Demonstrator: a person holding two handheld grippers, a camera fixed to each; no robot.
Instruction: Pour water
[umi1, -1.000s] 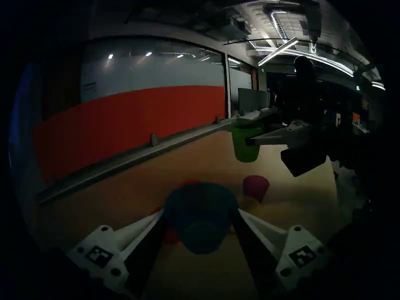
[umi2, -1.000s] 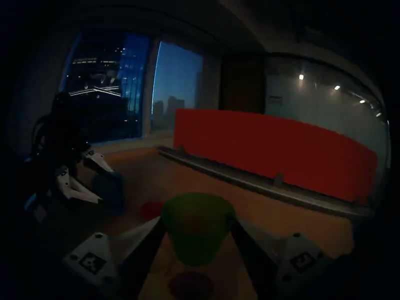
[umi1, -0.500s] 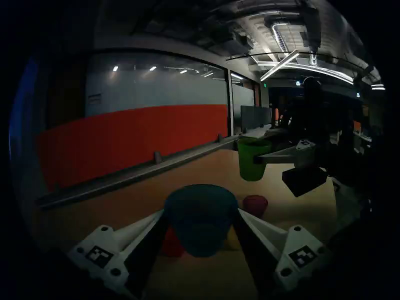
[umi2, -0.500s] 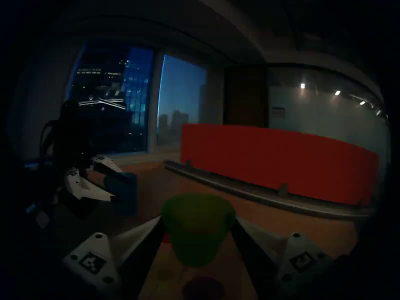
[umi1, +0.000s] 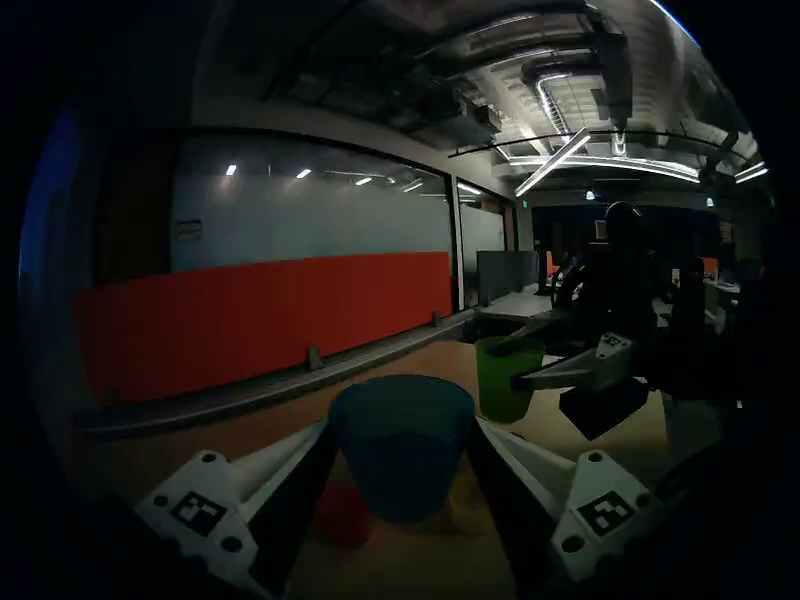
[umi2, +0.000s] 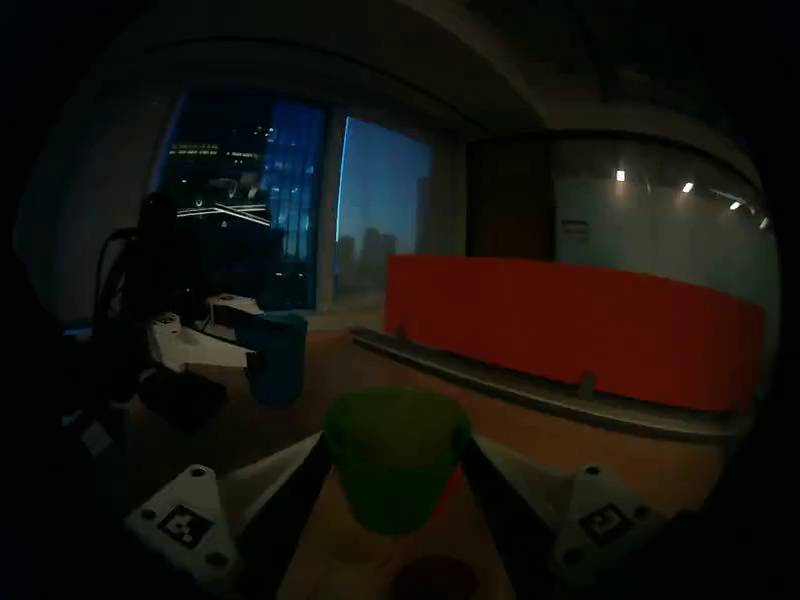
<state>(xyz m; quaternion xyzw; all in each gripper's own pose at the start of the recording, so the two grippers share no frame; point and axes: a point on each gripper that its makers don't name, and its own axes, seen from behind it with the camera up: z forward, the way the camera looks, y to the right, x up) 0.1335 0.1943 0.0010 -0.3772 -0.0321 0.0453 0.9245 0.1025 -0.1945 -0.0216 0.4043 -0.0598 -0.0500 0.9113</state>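
Left tool (umi1: 402, 430) grips blue cup (umi1: 402, 460) between its fingers, right tool (umi2: 395, 445) green cup (umi2: 395, 475).

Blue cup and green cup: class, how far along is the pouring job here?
Done: both cups are gripped, the left gripper shut on the blue cup, the right gripper on the green cup. In hand: both held upright, apart. Remaining: tilting one over the other; no pouring shows yet.

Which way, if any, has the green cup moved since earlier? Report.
Yes, downward: the green cup sat level with the wall rail; now it hangs below.
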